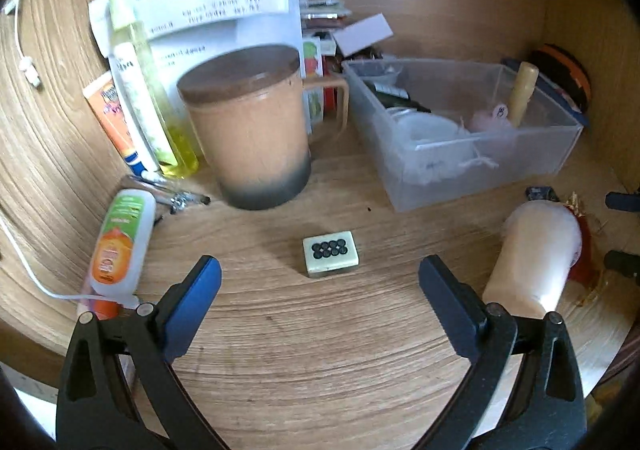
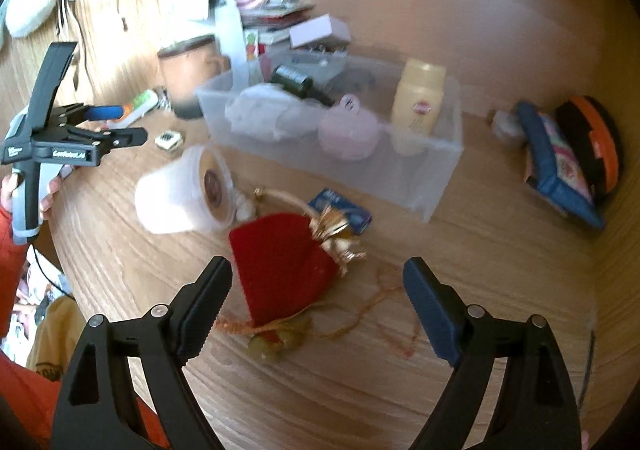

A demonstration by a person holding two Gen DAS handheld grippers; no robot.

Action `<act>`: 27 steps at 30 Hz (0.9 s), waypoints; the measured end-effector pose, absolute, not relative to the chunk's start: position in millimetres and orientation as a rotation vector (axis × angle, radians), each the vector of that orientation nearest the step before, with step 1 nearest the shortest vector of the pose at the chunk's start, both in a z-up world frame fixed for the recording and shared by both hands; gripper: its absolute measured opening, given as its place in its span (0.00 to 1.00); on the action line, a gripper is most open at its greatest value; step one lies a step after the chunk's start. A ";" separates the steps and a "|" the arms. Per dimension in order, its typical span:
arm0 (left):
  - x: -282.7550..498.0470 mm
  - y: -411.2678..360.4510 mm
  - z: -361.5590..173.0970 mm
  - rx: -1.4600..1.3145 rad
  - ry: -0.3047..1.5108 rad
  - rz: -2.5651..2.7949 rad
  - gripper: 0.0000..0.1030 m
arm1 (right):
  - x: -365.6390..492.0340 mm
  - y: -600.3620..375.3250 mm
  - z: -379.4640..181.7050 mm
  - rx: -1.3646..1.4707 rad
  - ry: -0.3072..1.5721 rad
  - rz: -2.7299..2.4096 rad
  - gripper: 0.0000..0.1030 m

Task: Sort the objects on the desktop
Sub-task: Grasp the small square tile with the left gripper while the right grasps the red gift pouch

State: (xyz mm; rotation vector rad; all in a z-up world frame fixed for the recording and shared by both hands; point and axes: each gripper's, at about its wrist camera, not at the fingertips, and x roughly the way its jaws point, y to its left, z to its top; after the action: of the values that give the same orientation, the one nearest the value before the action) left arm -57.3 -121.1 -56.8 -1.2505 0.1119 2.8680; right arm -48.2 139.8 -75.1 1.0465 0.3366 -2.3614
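Left wrist view, cream mahjong tile (image 1: 330,258), eight dark dots, flat on desk (image 1: 320,350)

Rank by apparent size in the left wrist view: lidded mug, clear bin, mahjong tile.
1. Clear bin
2. Lidded mug, close behind; it sits nearer the camera, so true order is unsure
3. Mahjong tile

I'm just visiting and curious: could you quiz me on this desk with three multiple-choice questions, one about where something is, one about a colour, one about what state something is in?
1. Where does the mahjong tile lie?
A. in the clear bin
B. on the bare desk
C. on the mug's lid

2. What colour is the pouch?
A. red
B. green
C. white

3. How is the left claw?
A. shut on the tile
B. shut on the mug
C. open, holding nothing

Answers:
1 B, it sits alone on the desk, ahead of the claw.
2 A, red cloth with a gold tie.
3 C, its fingers stand wide apart, touching nothing.
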 end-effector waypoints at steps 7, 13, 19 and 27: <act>-67.8 -124.9 -65.3 -1.275 0.061 2.849 0.97 | -57.2 120.8 -95.8 1.094 0.385 -2.285 0.83; -81.9 -128.7 -77.0 -1.360 0.009 2.805 0.76 | -68.1 112.8 -106.2 1.133 0.395 -2.253 0.83; -95.5 -135.3 -86.7 -1.431 -0.042 2.773 0.67 | -65.8 103.7 -108.1 1.133 0.451 -2.245 0.81; -95.1 -127.2 -89.1 -1.415 0.030 2.778 0.55 | -69.9 100.9 -107.2 1.119 0.425 -2.210 0.64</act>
State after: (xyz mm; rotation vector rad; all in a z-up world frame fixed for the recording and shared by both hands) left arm -95.1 -127.2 -89.1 -1.4154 0.0296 2.7777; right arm -69.9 100.9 -107.2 1.1186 0.4254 -2.2099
